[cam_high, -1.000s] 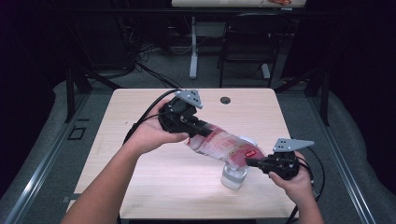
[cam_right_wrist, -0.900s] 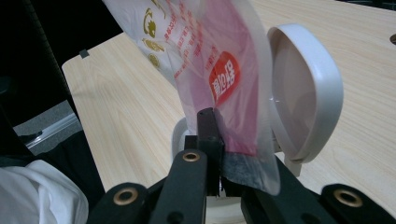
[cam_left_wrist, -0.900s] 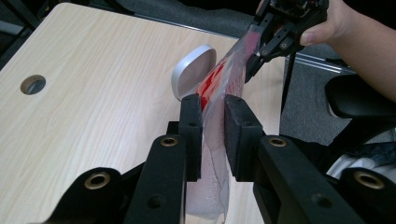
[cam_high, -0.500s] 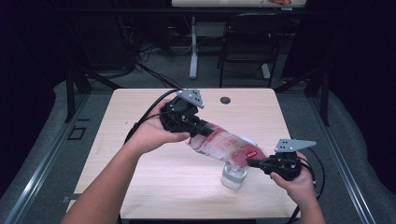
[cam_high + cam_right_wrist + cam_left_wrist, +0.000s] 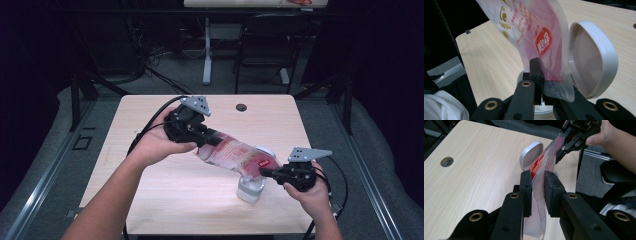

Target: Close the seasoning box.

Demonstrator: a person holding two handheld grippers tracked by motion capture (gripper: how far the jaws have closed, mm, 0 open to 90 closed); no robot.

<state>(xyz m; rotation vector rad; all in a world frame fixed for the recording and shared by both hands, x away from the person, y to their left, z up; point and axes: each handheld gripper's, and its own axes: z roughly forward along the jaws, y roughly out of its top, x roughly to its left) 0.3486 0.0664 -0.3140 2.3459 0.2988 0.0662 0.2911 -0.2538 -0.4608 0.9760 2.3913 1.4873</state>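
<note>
Packet (image 5: 235,155) pinched at both ends by left tongs (image 5: 207,140) and right tongs (image 5: 267,172), best tilted steadily over white container (image 5: 250,189) near counter's (image 5: 150,200) right edge.

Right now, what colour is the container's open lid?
White lid, clearest in the right gripper view.

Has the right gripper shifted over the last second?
No. In the high view the right gripper keeps its place beside the white container, pinching the plastic bag.

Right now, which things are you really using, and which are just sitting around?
In use:
plastic bag, clamped at both ends
left gripper
right gripper
white container with open lid

Just around:
table hole
black chair
</note>
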